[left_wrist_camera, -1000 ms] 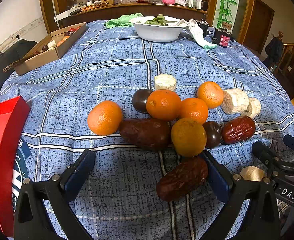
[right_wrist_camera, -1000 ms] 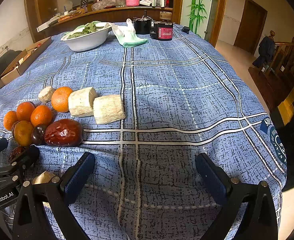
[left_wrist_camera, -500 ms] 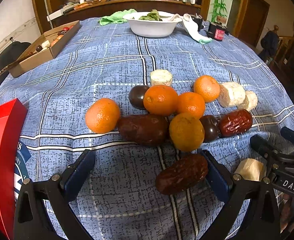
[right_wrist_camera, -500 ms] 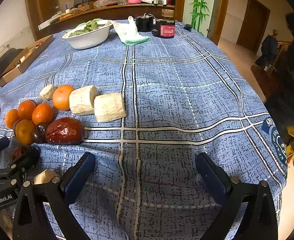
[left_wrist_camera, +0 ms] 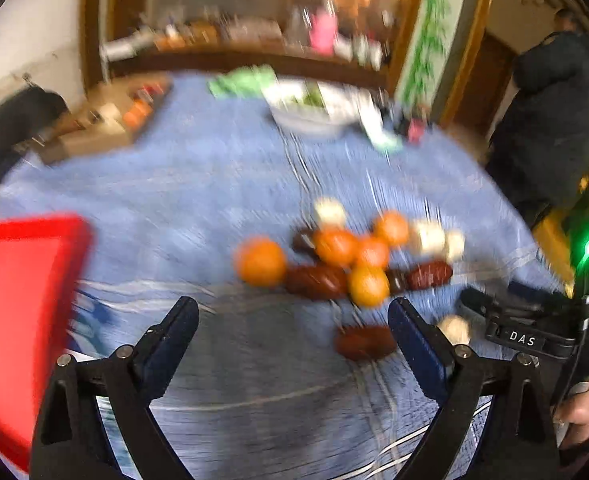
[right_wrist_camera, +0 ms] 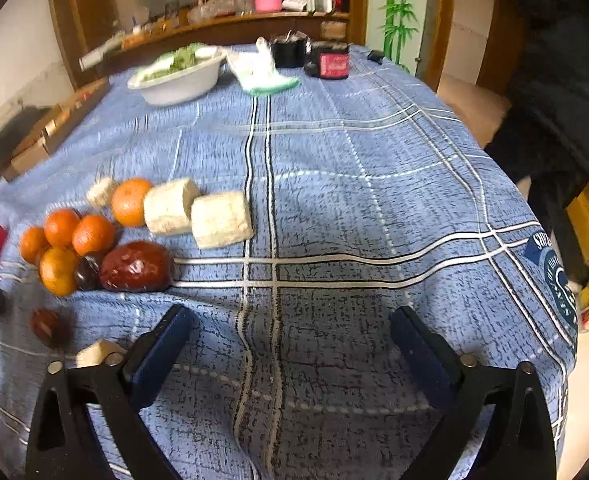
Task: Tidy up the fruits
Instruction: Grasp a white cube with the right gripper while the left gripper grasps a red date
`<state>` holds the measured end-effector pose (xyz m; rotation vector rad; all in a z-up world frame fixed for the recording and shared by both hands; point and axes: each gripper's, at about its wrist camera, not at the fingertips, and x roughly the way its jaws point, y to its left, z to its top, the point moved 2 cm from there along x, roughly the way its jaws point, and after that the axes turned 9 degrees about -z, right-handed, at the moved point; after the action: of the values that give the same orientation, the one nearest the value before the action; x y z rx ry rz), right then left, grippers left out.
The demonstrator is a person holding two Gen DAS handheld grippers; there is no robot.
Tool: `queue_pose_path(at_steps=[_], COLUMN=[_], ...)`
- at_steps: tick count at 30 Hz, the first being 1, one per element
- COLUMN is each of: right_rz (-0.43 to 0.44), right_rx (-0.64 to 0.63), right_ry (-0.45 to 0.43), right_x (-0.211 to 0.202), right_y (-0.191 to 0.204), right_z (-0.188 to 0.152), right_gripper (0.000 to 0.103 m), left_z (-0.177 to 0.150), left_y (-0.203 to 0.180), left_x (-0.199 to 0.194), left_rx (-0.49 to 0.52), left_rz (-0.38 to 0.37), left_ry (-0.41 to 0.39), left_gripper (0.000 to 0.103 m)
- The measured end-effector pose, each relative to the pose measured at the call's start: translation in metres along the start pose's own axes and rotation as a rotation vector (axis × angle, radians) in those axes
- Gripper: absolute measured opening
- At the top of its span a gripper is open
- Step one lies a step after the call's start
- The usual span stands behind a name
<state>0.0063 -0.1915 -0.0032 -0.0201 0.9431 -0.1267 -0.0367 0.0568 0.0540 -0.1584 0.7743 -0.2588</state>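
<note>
**Fruit heaped on the blue cloth**

Left wrist view, blurred: my left gripper was spread apart, holding nothing; the oranges and dark dates clustered just beyond it.

Right wrist view: my right gripper was likewise apart, empty; a glossy red date lay touching the oranges, far left of it.

The left black two-finger tool with blue pads hovers with jaws spread wide, holding nothing. The right black two-finger tool likewise hangs wide apart and empty.
</note>
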Motion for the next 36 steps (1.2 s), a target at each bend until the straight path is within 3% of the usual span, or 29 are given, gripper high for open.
queue_pose_path(at_steps=[2, 4, 7, 9, 10, 12, 14, 17, 21, 22, 23, 28, 34, 36], right_rz=[0.018, 0.068, 0.127, 0.166, 0.193, 0.219, 0.213, 0.248, 0.219, 0.218, 0.227, 0.274, 0.300, 0.298], right_rx=[0.031, 0.058, 0.043, 0.001, -0.026, -0.072, -0.122, -0.171, -0.203, -0.205, -0.207, -0.175, -0.114, -0.113], right_ry=[-0.040, -0.100, -0.155, -0.153, -0.134, -0.109, -0.090, -0.058, -0.037, -0.030, -0.020, 0.005, -0.002, -0.012], right_x=[-0.017, -0.042, -0.067, -0.073, -0.071, -0.066, -0.061, -0.053, -0.040, -0.037, -0.034, -0.032, -0.040, -0.044], right_y=[-0.008, -0.014, -0.011, 0.002, 0.011, 0.025, 0.040, 0.058, 0.072, 0.073, 0.075, 0.069, 0.051, 0.049], right_z=[-0.001, -0.001, -0.004, -0.007, -0.010, -0.015, -0.020, -0.028, -0.028, -0.027, -0.027, -0.029, -0.031, -0.032], right_gripper=[0.091, 0.091, 0.091, 0.091, 0.091, 0.083, 0.072, 0.071, 0.070, 0.061, 0.045, 0.031, 0.031, 0.031], left_z=[0.006, 0.009, 0.004, -0.002, -0.006, -0.010, -0.015, -0.019, -0.024, -0.025, -0.025, -0.027, -0.029, -0.034], left_y=[0.012, 0.024, 0.046, 0.050, 0.047, 0.035, 0.023, 0.010, 0.000, -0.003, -0.006, -0.025, -0.054, -0.060], left_x=[-0.029, -0.044, -0.050, -0.044, -0.041, -0.033, -0.027, -0.020, -0.007, -0.003, 0.002, 0.018, 0.051, 0.063], left_rx=[0.014, 0.031, -0.014, -0.046, -0.041, -0.003, 0.029, 0.064, 0.082, 0.085, 0.090, 0.155, 0.237, 0.270], left_rz=[0.038, 0.085, 0.085, 0.028, -0.001, -0.056, -0.111, -0.143, -0.182, -0.190, -0.198, -0.242, -0.297, -0.279], left_ry=[-0.077, -0.105, -0.057, -0.025, -0.016, 0.010, 0.030, 0.042, 0.081, 0.091, 0.103, 0.139, 0.215, 0.250], left_gripper=[0.095, 0.095, 0.095, 0.094, 0.090, 0.065, 0.056, 0.056, 0.056, 0.056, 0.056, 0.056, 0.056, 0.055])
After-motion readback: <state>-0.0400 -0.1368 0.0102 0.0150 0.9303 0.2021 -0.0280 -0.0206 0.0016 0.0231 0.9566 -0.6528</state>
